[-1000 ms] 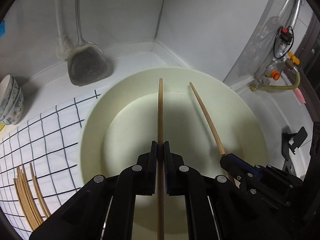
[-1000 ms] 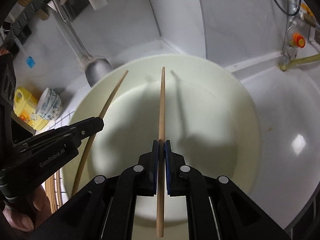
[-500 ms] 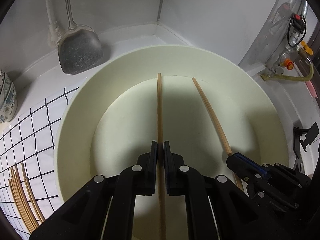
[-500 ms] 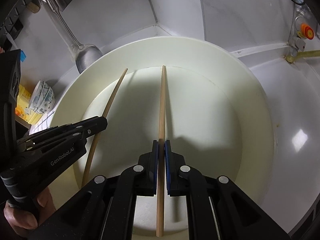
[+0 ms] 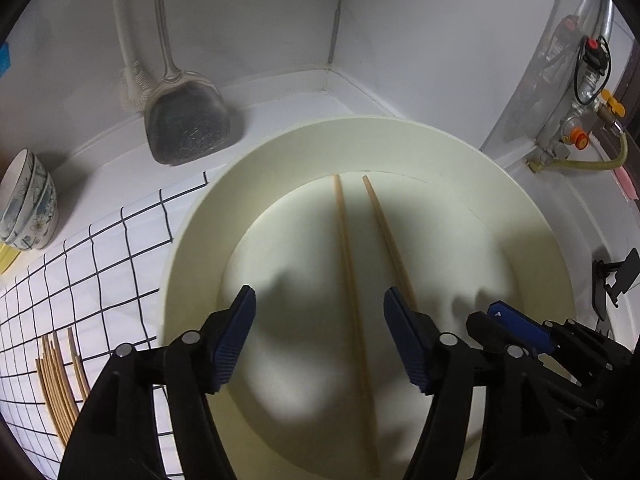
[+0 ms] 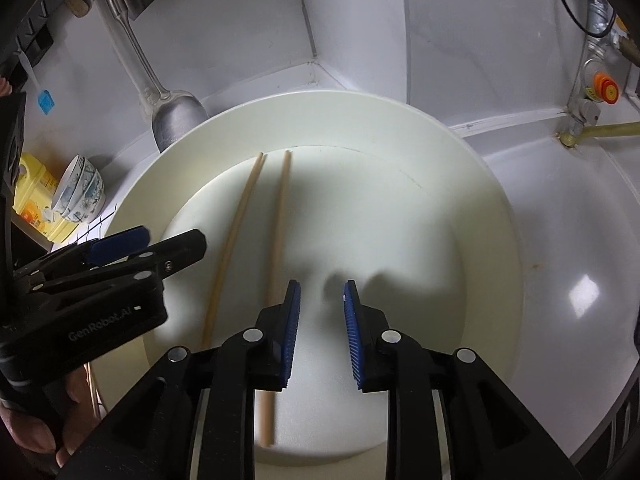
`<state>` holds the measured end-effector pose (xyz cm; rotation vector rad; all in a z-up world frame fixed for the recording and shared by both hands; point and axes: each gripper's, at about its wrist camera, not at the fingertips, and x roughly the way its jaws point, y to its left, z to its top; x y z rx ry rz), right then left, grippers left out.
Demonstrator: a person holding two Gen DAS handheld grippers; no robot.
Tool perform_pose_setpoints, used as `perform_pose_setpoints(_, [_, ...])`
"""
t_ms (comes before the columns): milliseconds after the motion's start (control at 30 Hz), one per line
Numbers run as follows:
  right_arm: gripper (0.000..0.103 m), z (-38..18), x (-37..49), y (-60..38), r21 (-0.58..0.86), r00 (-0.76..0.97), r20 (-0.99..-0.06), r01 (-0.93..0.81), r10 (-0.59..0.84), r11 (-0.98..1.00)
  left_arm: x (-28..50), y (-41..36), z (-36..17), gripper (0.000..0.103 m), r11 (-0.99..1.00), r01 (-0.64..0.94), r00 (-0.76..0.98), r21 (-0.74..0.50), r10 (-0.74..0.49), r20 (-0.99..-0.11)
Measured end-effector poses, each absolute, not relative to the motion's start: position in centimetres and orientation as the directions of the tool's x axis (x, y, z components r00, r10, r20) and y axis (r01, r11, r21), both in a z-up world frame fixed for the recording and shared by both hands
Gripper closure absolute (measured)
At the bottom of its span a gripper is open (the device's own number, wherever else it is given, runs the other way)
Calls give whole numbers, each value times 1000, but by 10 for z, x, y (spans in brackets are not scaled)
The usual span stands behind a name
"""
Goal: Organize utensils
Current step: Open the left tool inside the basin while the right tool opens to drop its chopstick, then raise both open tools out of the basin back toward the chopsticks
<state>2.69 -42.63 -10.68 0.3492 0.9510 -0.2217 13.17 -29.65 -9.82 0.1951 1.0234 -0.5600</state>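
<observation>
Over the cream basin, both chopsticks lie loose side by side on its floor, left gripper and right gripper opening empty; drop step done, next fetch more from the checked mat.

Left gripper: angled steeply downward, jaws opening, wide gap, blue pads pressing on nothing. Right gripper: same downward angle, just beside the left, jaws opening, narrower gap, nothing between the pads. A hand grasps the left gripper's handle.
</observation>
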Motion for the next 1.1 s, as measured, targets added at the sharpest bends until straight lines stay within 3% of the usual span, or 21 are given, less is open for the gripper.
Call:
perform_pose_setpoints(167, [73, -98, 18, -419, 195, 576, -816, 345, -44, 918, 128, -282, -86, 27, 851, 514, 412, -104, -352, -841])
perform_pose_setpoints(567, [62, -68, -7, -381, 196, 613, -787, 357, -71, 913, 106, -232, -40, 19, 858, 506, 485, -86, -366, -794])
perform_pose_setpoints(700, [62, -57, -15, -361, 188, 619, -781, 352, -77, 917, 96, -202, -25, 19, 863, 500, 515, -75, -366, -775])
perform_pose_setpoints(1100, [48, -40, -35, -272, 173, 650, -757, 295, -65, 940, 70, -85, -13, 11, 897, 437, 568, -61, -328, -755])
